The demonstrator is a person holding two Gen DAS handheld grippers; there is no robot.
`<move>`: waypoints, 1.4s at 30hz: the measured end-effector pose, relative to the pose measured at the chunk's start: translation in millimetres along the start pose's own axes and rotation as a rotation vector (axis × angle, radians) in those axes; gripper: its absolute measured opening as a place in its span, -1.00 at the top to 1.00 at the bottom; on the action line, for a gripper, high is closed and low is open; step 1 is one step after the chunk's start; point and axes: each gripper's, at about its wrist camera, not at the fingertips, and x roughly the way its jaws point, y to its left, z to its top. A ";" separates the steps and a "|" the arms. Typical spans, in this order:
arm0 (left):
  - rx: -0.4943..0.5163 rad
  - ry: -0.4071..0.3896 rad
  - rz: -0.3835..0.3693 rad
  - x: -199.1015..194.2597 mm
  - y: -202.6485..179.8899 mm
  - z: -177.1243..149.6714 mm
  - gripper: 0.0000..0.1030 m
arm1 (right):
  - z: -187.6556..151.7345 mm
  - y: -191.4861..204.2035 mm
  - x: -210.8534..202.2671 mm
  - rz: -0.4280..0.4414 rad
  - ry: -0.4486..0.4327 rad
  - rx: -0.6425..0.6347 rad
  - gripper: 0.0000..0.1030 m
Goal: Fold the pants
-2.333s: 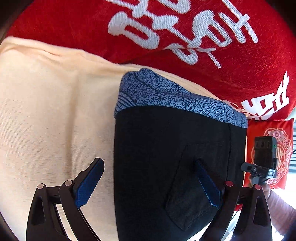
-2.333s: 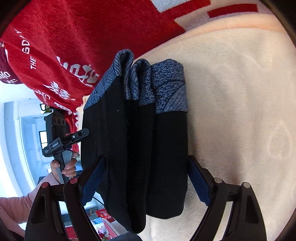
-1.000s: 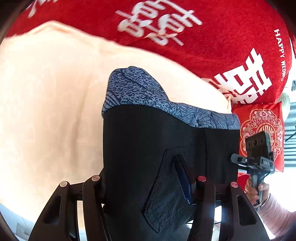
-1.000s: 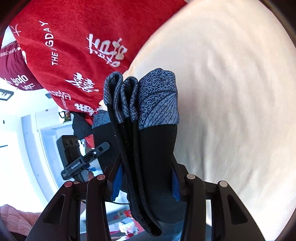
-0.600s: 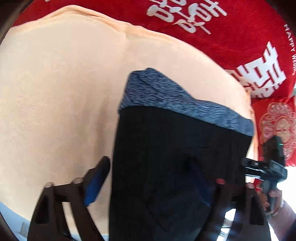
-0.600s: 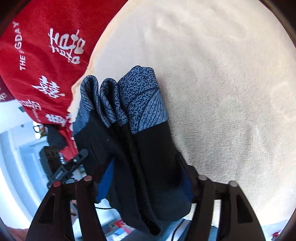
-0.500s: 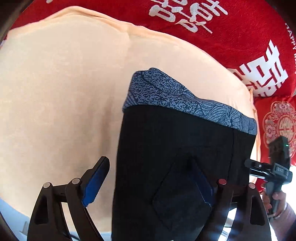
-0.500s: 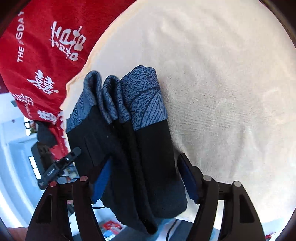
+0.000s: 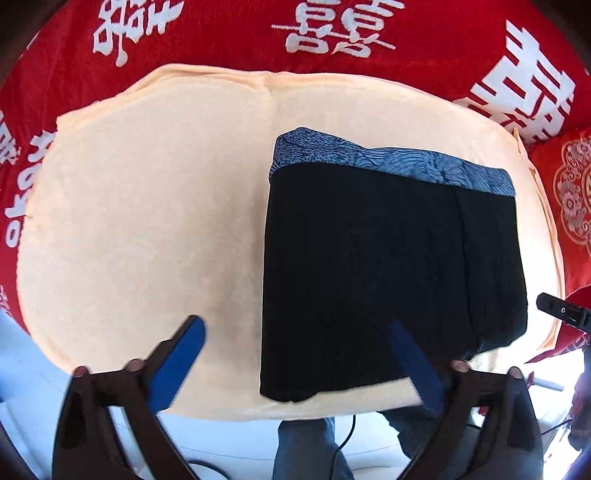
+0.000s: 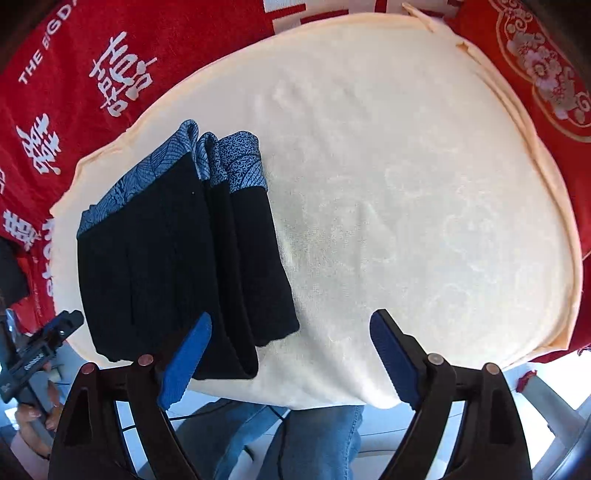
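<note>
On the cream towel (image 9: 140,206) spread over the red bedding with white lettering (image 9: 332,33), the folded black pants (image 9: 369,266) lie as a compact stack, the blue patterned waistband (image 9: 388,158) along the far edge. From the right wrist camera the stack (image 10: 177,266) shows several layers side by side and sits near the towel's left edge. The left gripper (image 9: 295,354) has just been opening and its blue-padded jaws now stand wide apart above the towel; one pad hangs over bare towel, the other over the pants, and neither presses on the cloth, so nothing is gripped. The right gripper (image 10: 290,354) has likewise just been spreading and holds nothing: one pad shows against the near edge of the stack, the other over open towel. Below the towel's near edge, jeans-clad legs (image 10: 317,435) are visible.
</note>
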 end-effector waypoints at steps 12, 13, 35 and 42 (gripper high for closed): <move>0.062 -0.039 0.035 -66.3 -21.3 -19.7 -0.97 | -43.0 62.8 -55.4 -0.028 -0.036 -0.058 -0.99; 0.069 -0.040 0.041 -71.1 -22.3 -20.8 -0.97 | -44.9 66.8 -58.5 -0.030 -0.033 -0.058 -0.99; 0.106 -0.090 0.121 -127.2 -36.8 -43.0 -0.97 | -73.5 132.7 -107.4 -0.117 -0.049 -0.146 -0.99; 0.097 -0.105 0.126 -132.9 -36.0 -43.2 -0.97 | -73.1 141.5 -113.5 -0.117 -0.059 -0.171 -0.99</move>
